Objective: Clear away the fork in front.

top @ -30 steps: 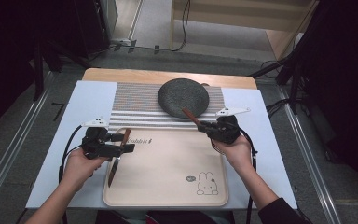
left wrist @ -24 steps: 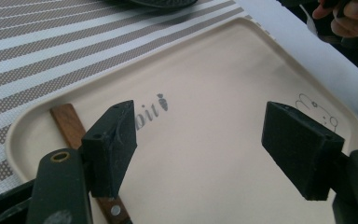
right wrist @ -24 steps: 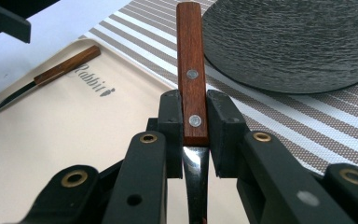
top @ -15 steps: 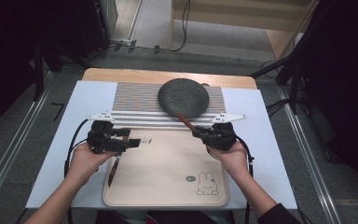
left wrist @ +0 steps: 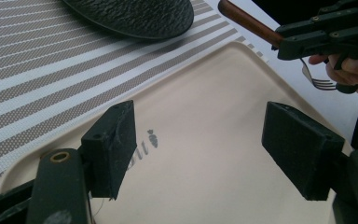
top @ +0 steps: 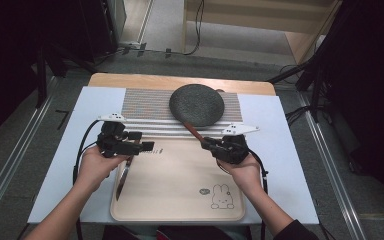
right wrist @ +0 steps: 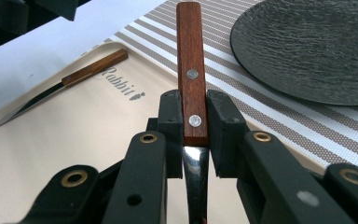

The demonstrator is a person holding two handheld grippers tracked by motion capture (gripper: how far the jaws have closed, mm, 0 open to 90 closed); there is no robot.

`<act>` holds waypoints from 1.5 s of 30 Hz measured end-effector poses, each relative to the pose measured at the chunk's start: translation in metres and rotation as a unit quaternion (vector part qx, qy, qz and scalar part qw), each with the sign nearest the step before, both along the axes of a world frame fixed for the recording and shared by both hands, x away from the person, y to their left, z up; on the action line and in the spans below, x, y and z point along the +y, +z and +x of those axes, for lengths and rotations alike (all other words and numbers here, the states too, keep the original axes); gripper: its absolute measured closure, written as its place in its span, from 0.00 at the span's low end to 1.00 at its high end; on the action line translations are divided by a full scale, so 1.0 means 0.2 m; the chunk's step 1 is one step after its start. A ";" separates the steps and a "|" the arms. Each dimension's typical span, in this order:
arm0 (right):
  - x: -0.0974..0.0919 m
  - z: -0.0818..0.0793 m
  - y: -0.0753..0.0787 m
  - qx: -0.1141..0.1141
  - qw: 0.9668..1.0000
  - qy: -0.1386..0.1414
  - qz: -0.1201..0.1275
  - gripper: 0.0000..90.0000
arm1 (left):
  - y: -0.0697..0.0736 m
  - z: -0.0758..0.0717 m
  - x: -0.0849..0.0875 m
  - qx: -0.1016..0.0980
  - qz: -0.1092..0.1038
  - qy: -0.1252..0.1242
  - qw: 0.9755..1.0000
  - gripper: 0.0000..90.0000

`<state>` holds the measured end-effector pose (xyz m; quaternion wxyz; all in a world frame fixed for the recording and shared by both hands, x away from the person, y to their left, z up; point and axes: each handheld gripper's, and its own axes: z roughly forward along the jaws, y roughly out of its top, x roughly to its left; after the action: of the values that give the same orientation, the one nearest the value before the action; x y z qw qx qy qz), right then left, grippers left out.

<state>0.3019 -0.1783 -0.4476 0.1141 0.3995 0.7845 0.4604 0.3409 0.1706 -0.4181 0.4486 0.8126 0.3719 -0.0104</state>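
My right gripper [top: 209, 144] [right wrist: 193, 114] is shut on a fork by its wooden handle [right wrist: 189, 56]. The handle [top: 192, 130] points toward the dark round plate [top: 196, 104] [right wrist: 317, 46], and the fork's tines [left wrist: 321, 83] stick out behind the jaws. Over the left part of the beige tray [top: 180, 200] [left wrist: 205, 177], my left gripper [top: 142, 141] [left wrist: 200, 135] is open with nothing between its jaws. A knife [top: 122, 177] [right wrist: 60, 91] with a wooden handle lies on the tray's left side, just below the left gripper.
The plate rests on a striped placemat [top: 145, 107] behind the tray. Both lie on a white table top [top: 290, 150]. A rabbit print [top: 221, 196] marks the tray's near right corner. Dark floor and metal rails surround the table.
My left gripper has lifted and shifted slightly right, away from the knife on the tray. My right gripper has carried the fork left and nearer, to the tray's far edge.
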 end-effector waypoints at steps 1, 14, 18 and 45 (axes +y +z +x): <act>0.01 0.00 0.00 -0.001 1.000 -0.001 0.001 0.83 | 0.00 0.00 -0.01 0.000 0.001 0.000 1.000 0.30; 0.06 -0.02 0.00 -0.004 1.000 0.004 0.008 0.83 | 0.03 0.03 -0.07 0.002 0.001 -0.009 1.000 0.30; 0.07 -0.02 -0.01 -0.004 1.000 0.007 0.009 0.83 | 0.03 0.04 -0.10 0.004 -0.002 -0.011 1.000 0.30; 0.18 -0.01 -0.02 -0.015 1.000 0.006 0.018 0.83 | 0.06 0.11 -0.29 0.006 0.000 -0.013 1.000 0.30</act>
<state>0.3002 -0.1423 -0.4515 0.1160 0.3903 0.7764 0.4811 0.3624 0.1116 -0.4065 0.4462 0.8175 0.3636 -0.0208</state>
